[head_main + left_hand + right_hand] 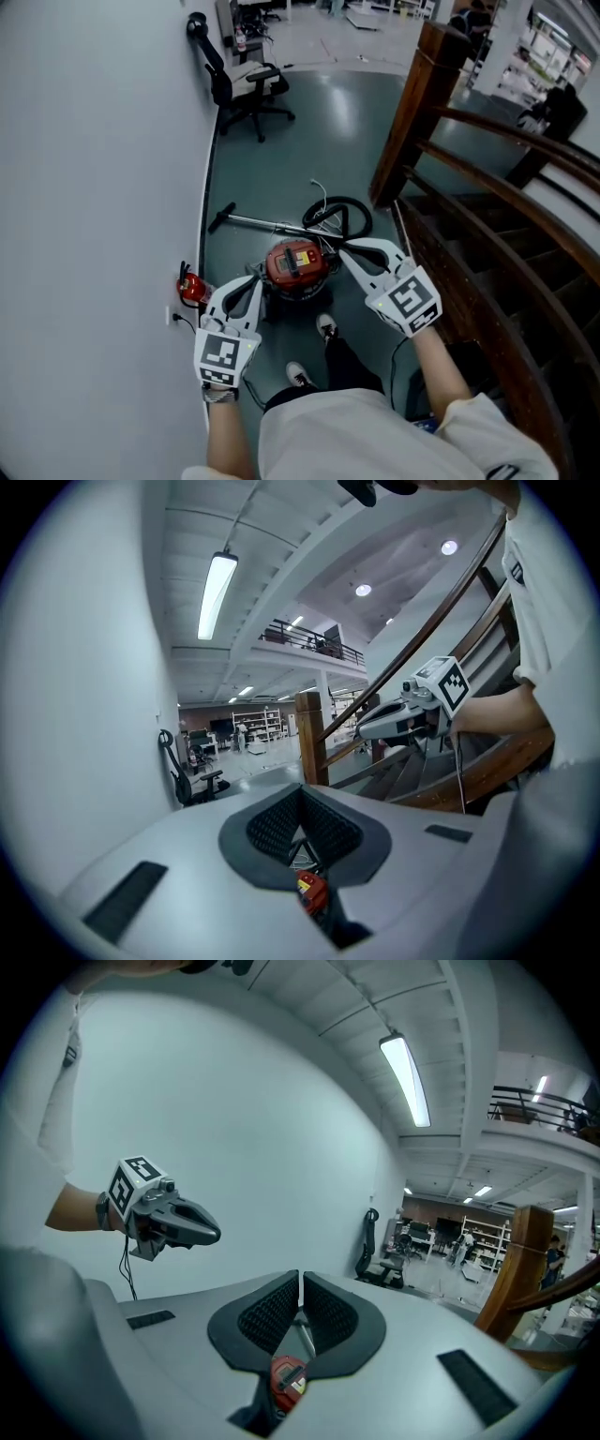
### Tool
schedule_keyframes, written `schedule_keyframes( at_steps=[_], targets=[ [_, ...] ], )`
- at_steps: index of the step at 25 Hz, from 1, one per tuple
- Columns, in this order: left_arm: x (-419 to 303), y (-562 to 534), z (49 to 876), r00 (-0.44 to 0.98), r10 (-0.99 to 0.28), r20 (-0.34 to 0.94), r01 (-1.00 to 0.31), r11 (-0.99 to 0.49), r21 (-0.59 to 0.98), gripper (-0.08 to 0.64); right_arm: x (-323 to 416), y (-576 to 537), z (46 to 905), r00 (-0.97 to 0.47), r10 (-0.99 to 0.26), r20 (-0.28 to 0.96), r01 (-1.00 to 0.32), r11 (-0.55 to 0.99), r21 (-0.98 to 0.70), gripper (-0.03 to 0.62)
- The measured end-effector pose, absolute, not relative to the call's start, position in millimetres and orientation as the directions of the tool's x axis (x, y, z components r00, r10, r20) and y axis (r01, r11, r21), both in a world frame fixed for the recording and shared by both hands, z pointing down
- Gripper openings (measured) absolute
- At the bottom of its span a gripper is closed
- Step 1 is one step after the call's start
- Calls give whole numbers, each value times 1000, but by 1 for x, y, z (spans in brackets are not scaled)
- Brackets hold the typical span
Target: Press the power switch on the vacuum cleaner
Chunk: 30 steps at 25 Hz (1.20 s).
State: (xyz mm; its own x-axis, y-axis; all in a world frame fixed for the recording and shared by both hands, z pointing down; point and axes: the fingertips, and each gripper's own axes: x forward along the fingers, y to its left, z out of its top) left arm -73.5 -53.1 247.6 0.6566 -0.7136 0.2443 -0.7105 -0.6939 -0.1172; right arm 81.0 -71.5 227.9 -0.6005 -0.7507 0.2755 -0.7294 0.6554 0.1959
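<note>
A red canister vacuum cleaner point(295, 266) with a black top handle stands on the green floor below me. My left gripper point(258, 278) hangs shut to its left, fingertips close to the canister's side. My right gripper point(345, 249) is shut too, held to the right of the canister and above it. Through the gap under the shut pads the vacuum cleaner point(312, 891) shows small and far below in the left gripper view, and the vacuum cleaner point(286, 1374) shows likewise in the right gripper view. Each view also catches the other tool: the right gripper point(364, 730) and the left gripper point(212, 1234). The power switch cannot be made out.
The vacuum's metal wand point(267, 223) and coiled black hose point(345, 214) lie behind the canister. A red plug point(192, 289) sits at the white wall point(94, 187) on the left. A wooden staircase railing point(469, 178) runs on the right. A black office chair point(246, 89) stands further back.
</note>
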Motion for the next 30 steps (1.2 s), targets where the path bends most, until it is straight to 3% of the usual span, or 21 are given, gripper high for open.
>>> schedule_keyframes(
  at_steps=[11, 30],
  targets=[
    [-61, -18, 183, 721, -674, 162, -646, -738, -194, -3, 80, -24, 150, -597, -789, 147, -744, 613, 266, 32],
    [-41, -2, 125, 749, -659, 65, -624, -735, -265, -3, 92, 4, 105, -578, -815, 44, -766, 560, 316, 29]
  ],
)
